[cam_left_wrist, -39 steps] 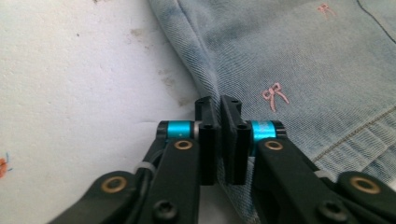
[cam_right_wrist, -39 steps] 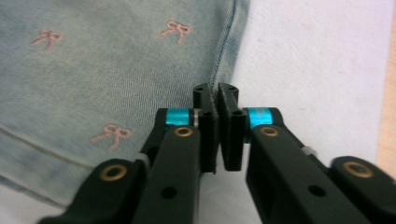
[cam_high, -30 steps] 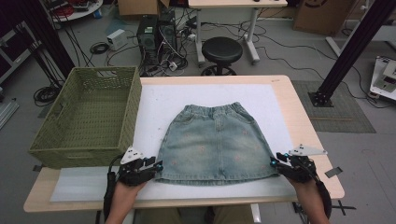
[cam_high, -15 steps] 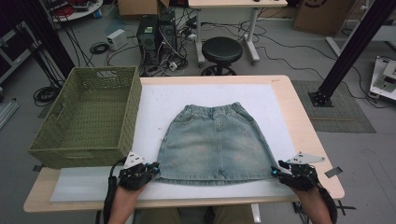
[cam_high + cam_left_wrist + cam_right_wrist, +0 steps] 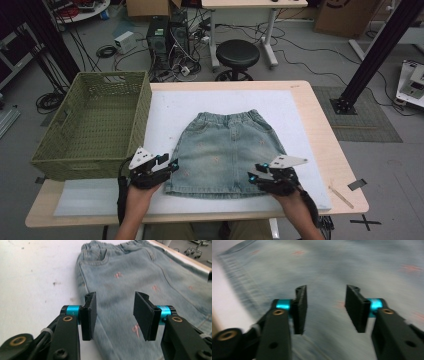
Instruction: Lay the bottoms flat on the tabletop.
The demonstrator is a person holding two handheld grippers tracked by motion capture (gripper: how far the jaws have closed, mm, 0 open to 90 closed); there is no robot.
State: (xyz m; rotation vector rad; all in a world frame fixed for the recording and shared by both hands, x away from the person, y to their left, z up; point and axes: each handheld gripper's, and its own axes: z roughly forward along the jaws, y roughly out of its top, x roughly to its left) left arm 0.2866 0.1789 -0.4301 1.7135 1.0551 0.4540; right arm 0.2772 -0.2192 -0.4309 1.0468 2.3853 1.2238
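Left gripper (image 5: 172,163) and right gripper (image 5: 253,176) with black bodies, flat black rectangular jaw pads (image 5: 89,315), cyan collars, brass rivets and dark screws on the jaw arms, grey three-cornered top plates, black cables trailing along the forearms

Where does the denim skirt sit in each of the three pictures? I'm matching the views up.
High view: the denim skirt lies flat at the centre of the table, waistband away from the person.
Left gripper view: it covers the centre and right, beyond the open jaws.
Right gripper view: blurred, across most of the picture.
Shared landmark: the skirt's small pink marks.
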